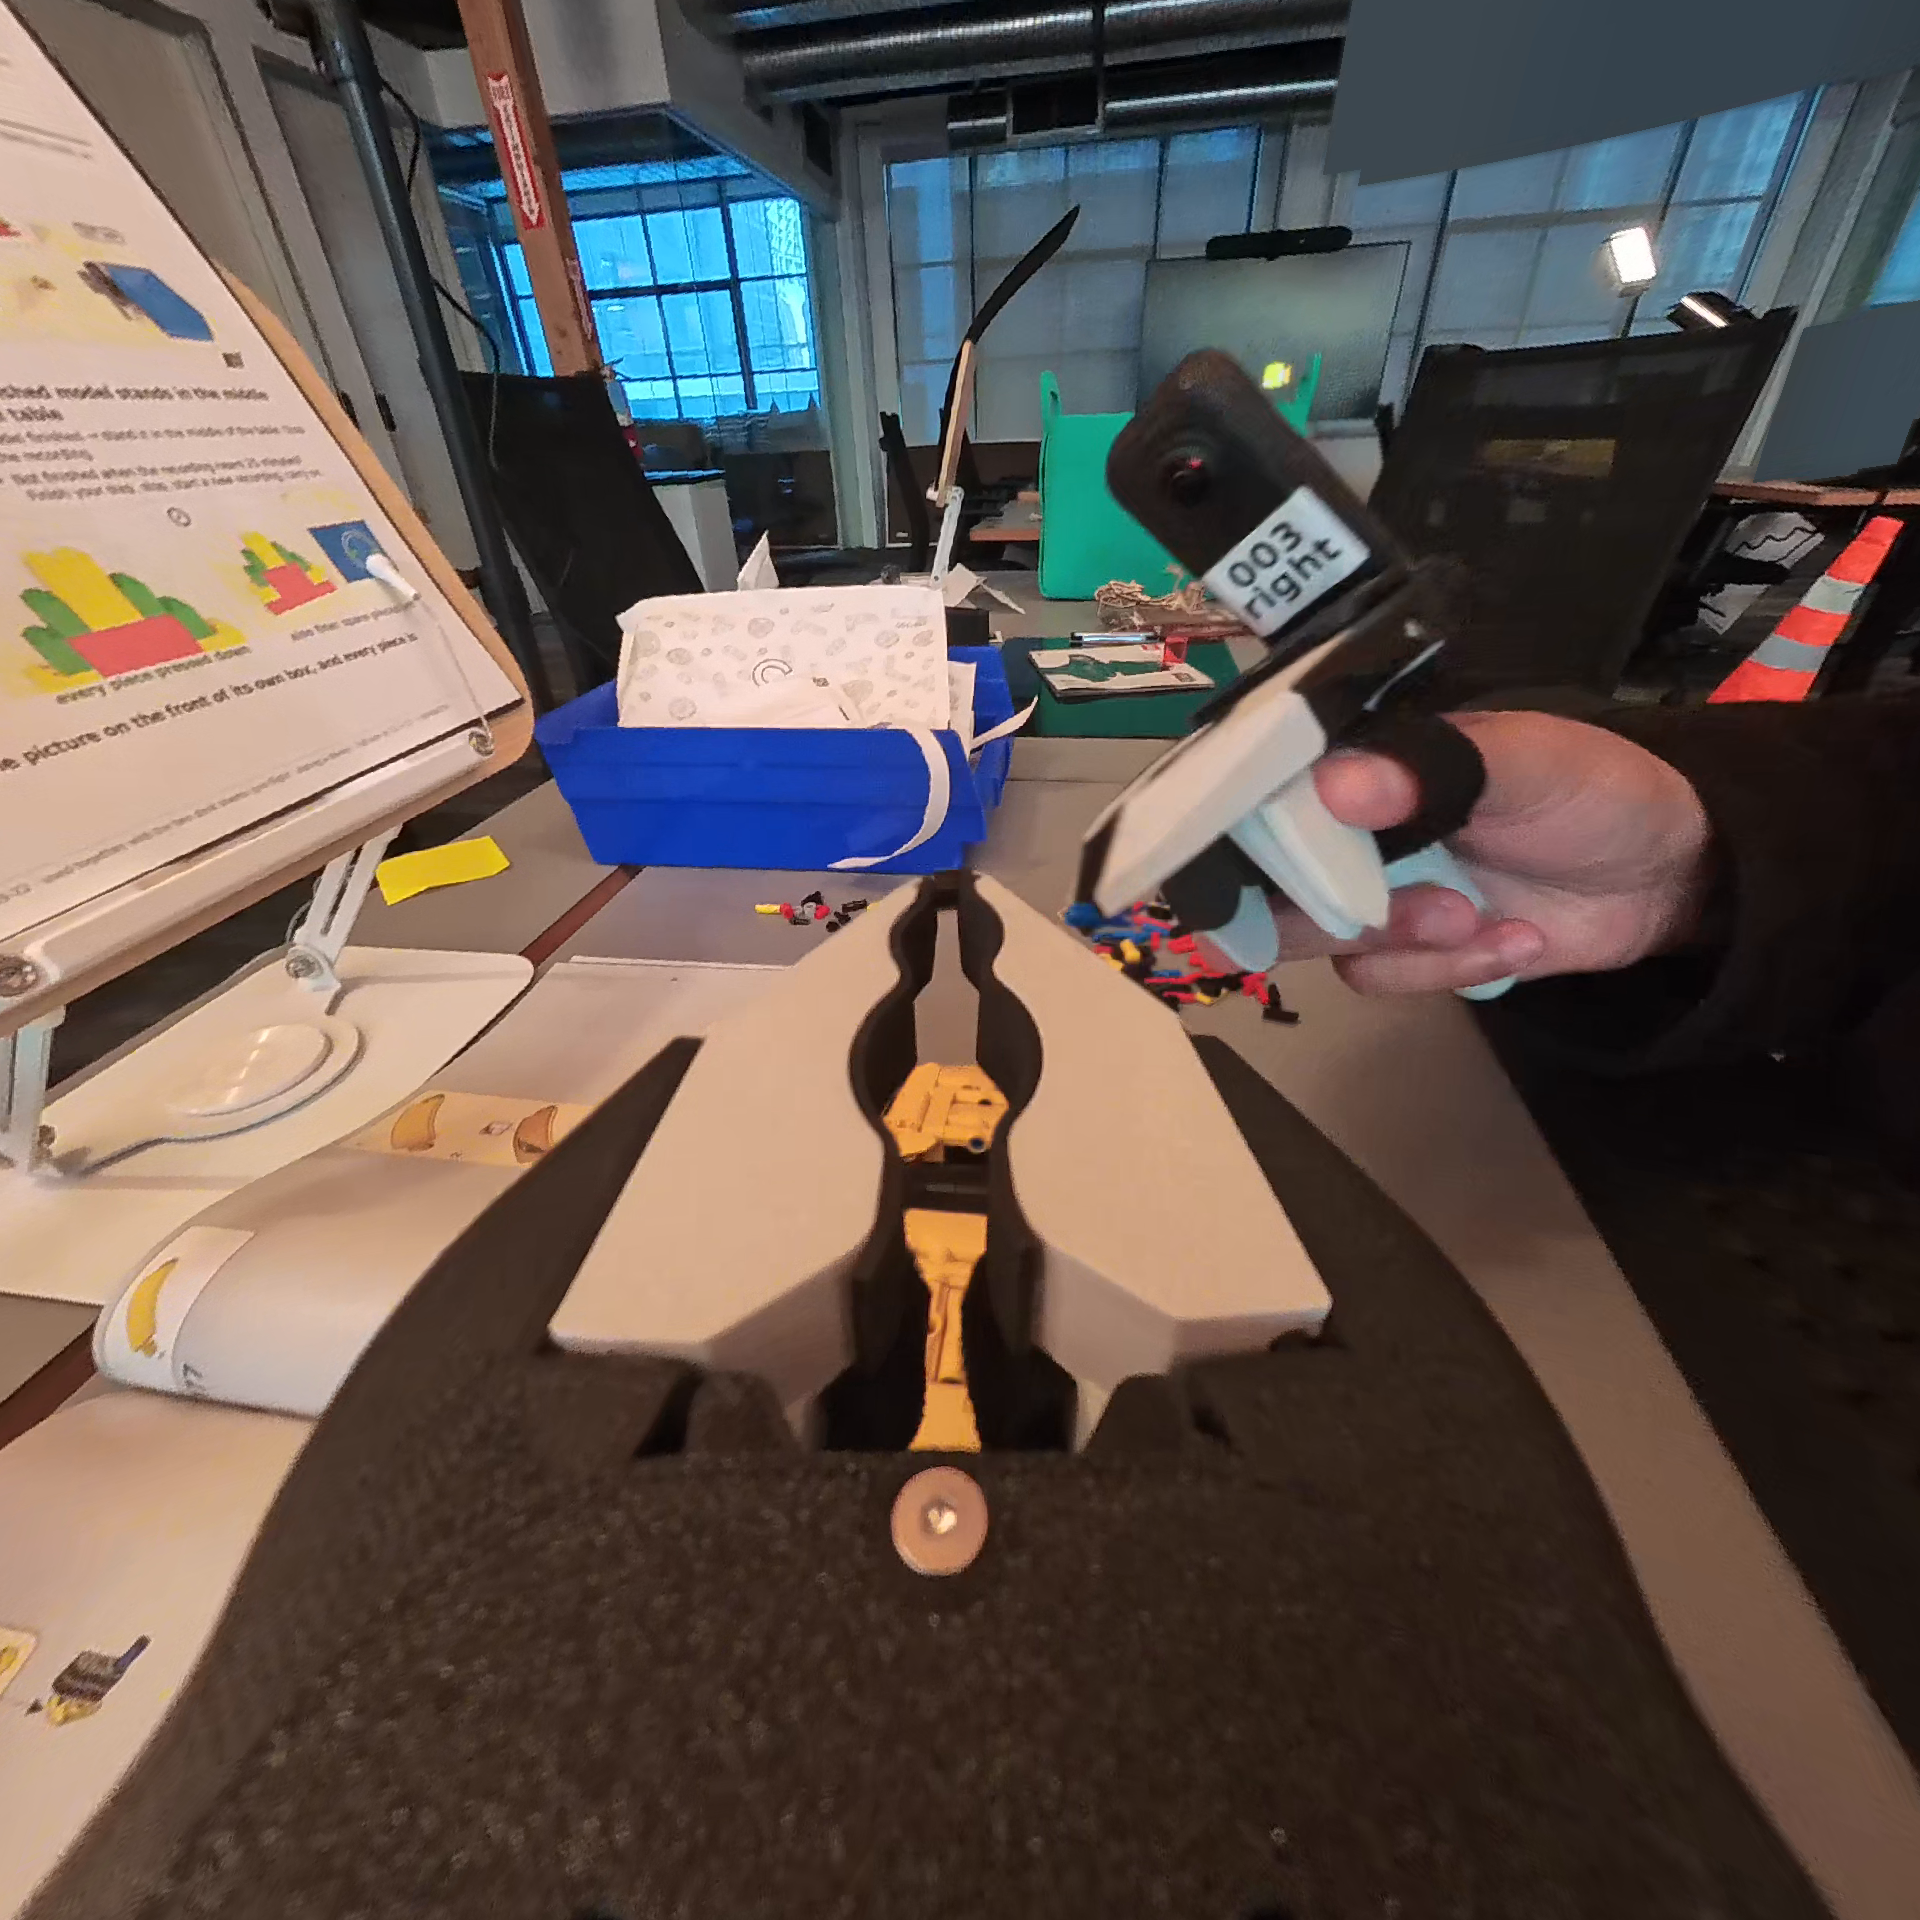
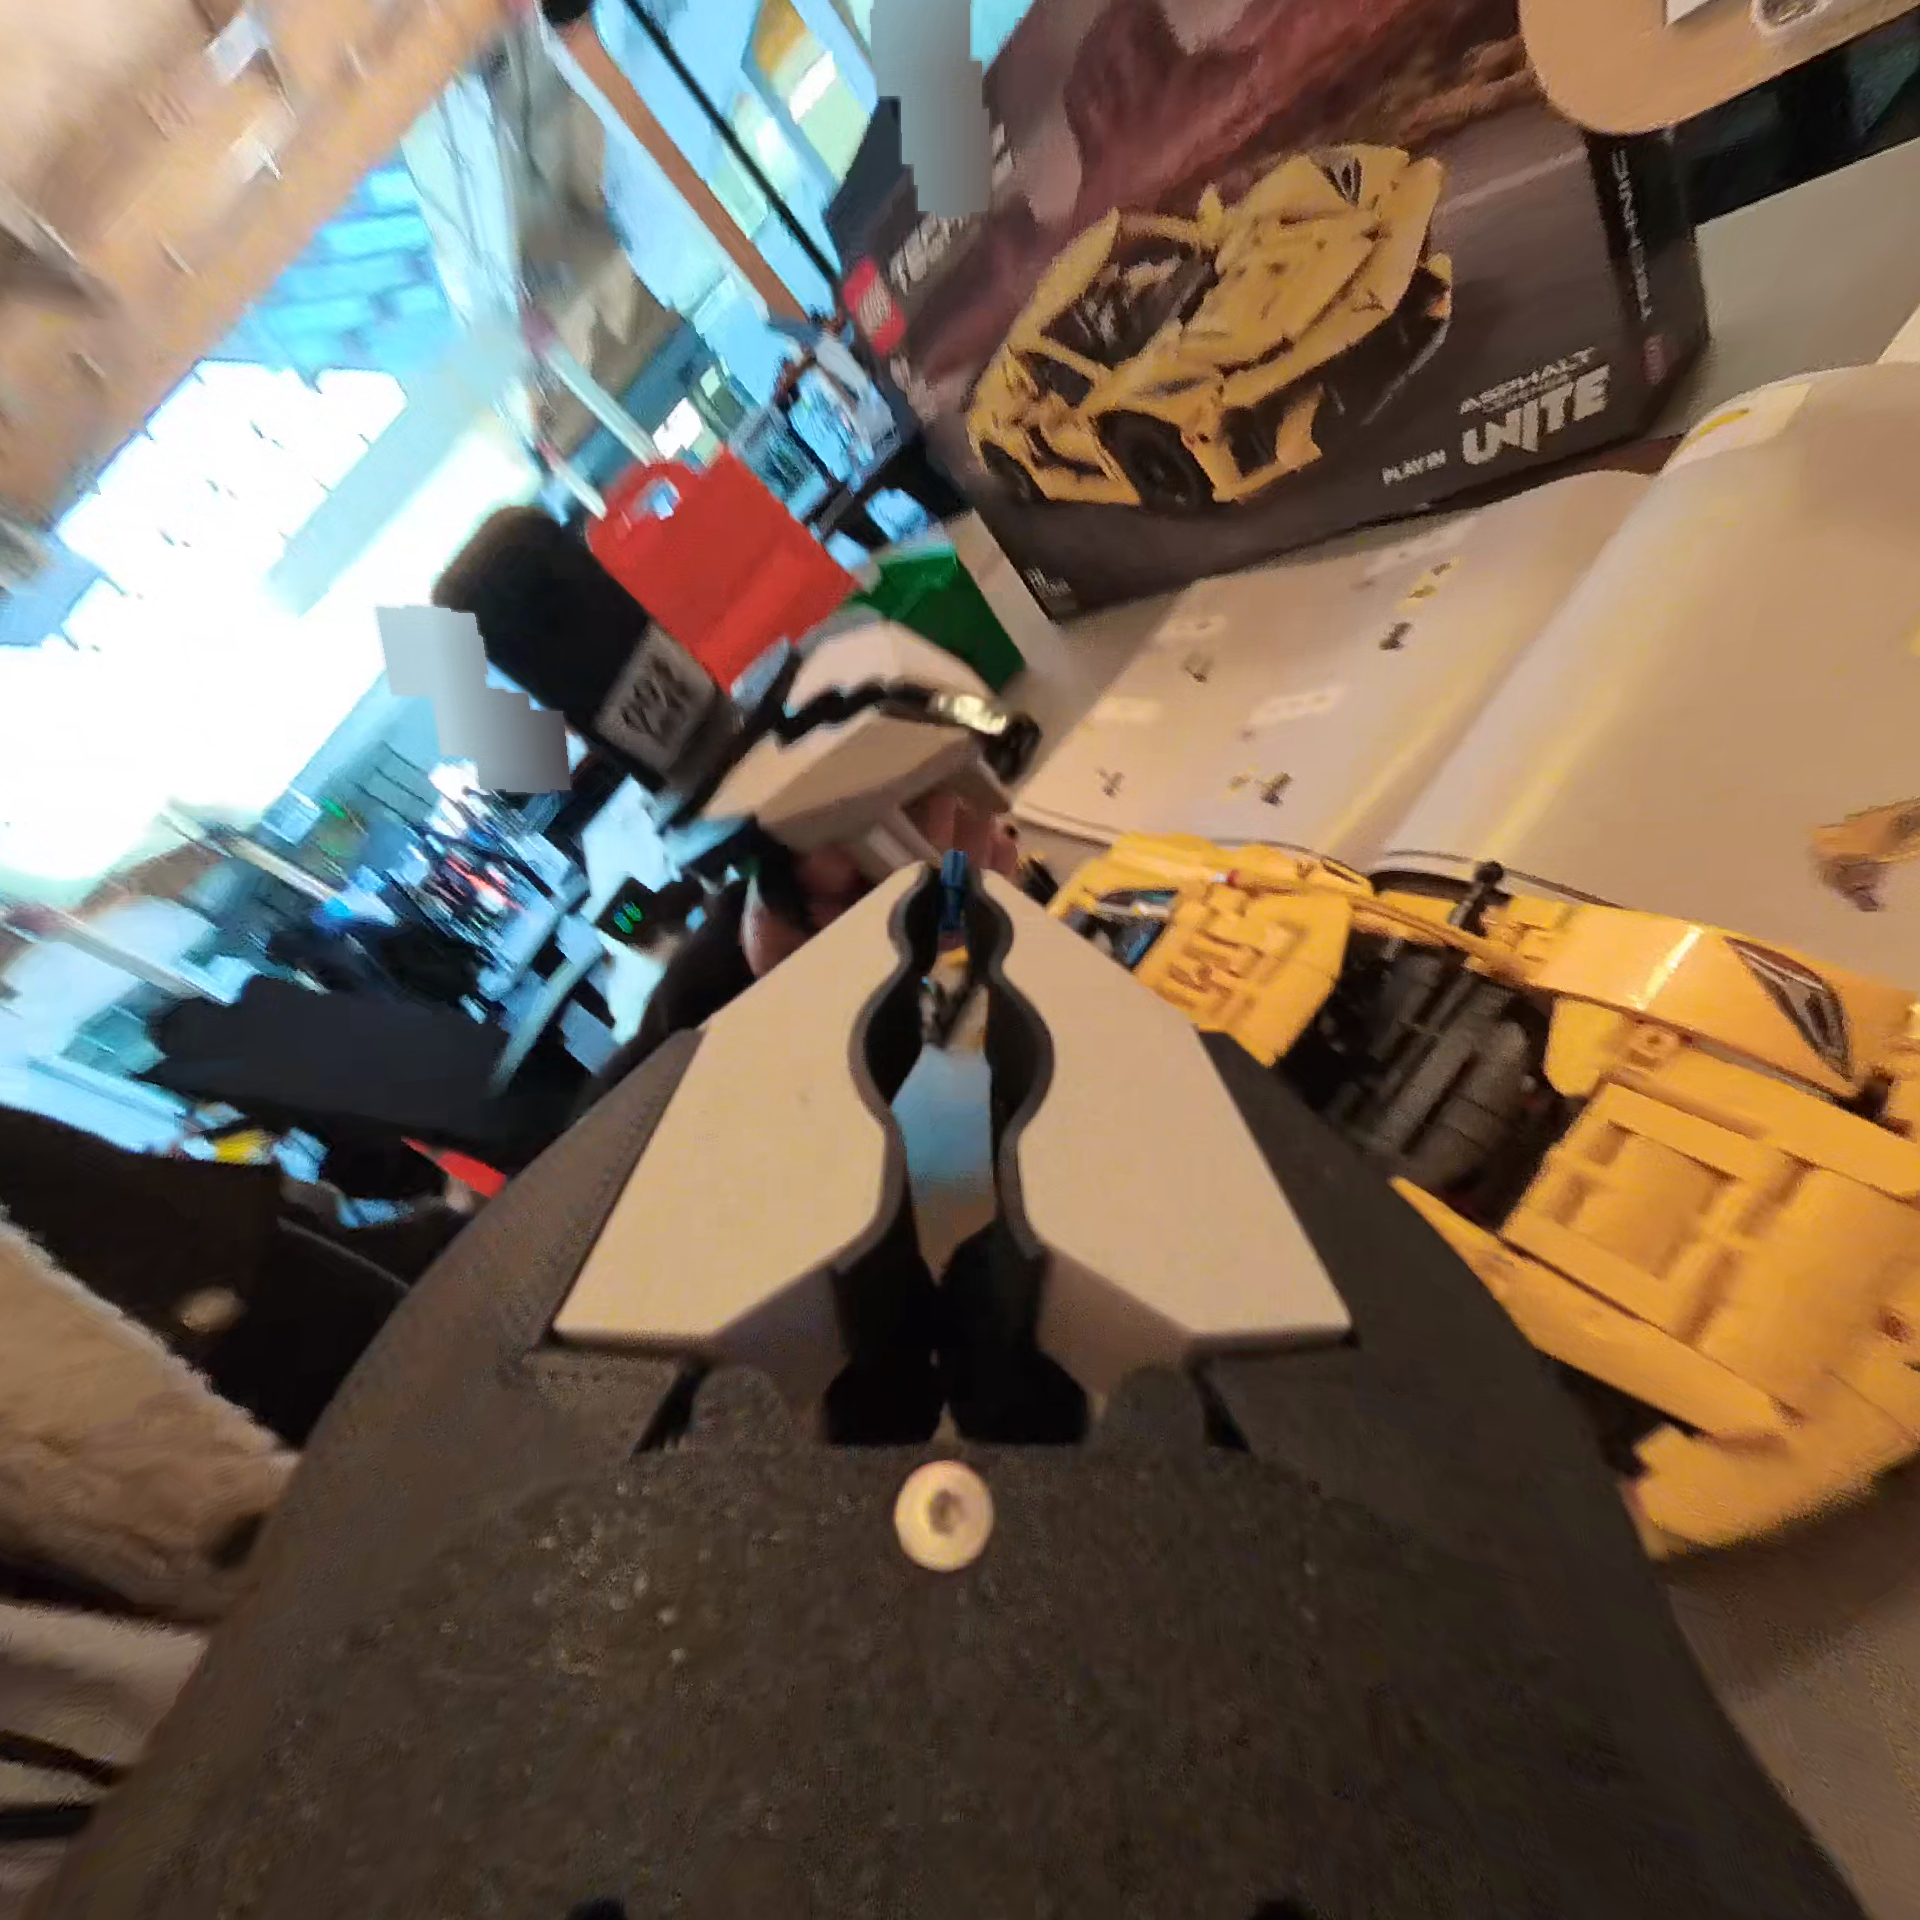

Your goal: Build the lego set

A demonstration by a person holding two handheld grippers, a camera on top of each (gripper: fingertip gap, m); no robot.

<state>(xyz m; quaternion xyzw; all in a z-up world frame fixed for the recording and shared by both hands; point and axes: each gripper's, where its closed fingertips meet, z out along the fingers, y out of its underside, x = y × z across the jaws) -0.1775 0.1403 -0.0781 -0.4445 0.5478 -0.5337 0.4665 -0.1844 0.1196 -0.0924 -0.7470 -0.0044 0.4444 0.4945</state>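
My left gripper (image 1: 948, 891) is shut on a yellow lego sub-assembly (image 1: 943, 1117), which sits deep between the fingers above the table. My right gripper (image 2: 954, 883) is shut on a small blue lego pin (image 2: 954, 896) at its tips. In the left wrist view the right gripper (image 1: 1091, 912) is held in a hand, tips down over a scatter of small red, blue, black and yellow lego pieces (image 1: 1184, 961). A partly built yellow lego car (image 2: 1558, 1101) lies on the table right of the right gripper. The left gripper (image 2: 862, 774) shows farther off, blurred.
A blue bin (image 1: 769, 800) with white paper bags stands behind the pieces. An instruction board on a white stand (image 1: 208, 540) is at the left, with white bags (image 1: 260, 1320) below it. The lego set's box (image 2: 1299, 343) stands behind the car. Red (image 2: 717, 561) and green bins are beyond. Only a small space, under 4 cm, lies between the two pairs of fingers.
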